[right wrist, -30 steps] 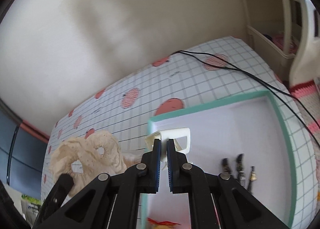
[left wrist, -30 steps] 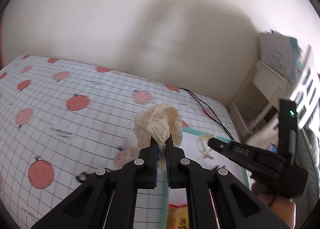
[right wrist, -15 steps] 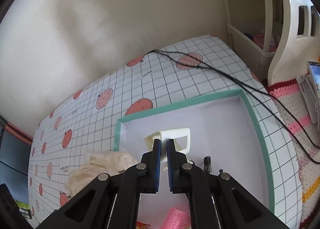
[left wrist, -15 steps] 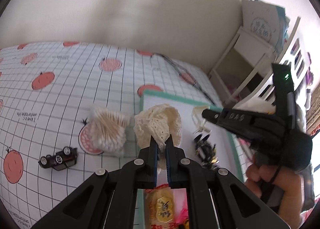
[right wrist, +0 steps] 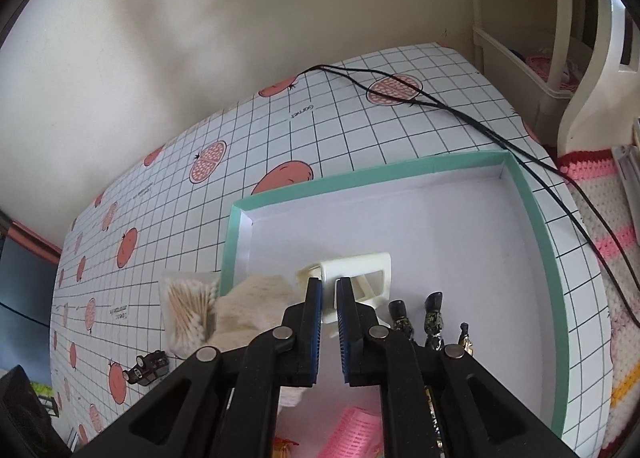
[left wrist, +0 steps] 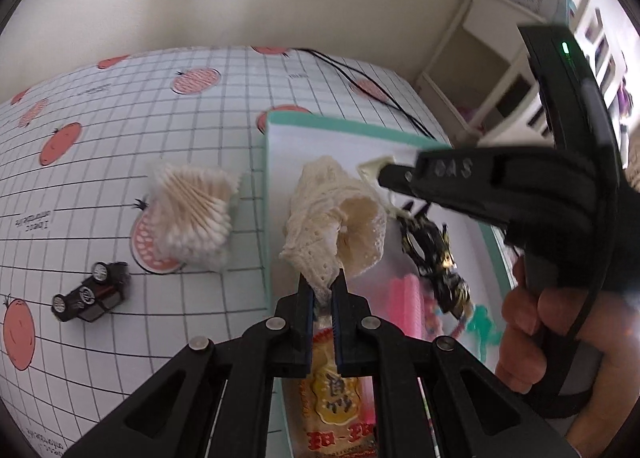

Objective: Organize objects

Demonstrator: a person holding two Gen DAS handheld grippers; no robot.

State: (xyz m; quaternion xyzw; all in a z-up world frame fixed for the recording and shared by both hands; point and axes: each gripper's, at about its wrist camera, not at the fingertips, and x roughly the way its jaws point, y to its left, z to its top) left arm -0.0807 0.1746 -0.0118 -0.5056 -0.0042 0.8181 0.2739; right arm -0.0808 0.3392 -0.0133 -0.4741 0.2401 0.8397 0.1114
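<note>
Lace cloth [left wrist: 332, 214] | pinched in left hand-held gripper [left wrist: 322, 294] | over tray [left wrist: 344, 126]

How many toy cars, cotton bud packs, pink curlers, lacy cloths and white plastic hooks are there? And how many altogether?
Toy car: 1
Cotton bud pack: 1
Pink curler: 1
Lacy cloth: 1
White plastic hook: 1
Total: 5
</note>
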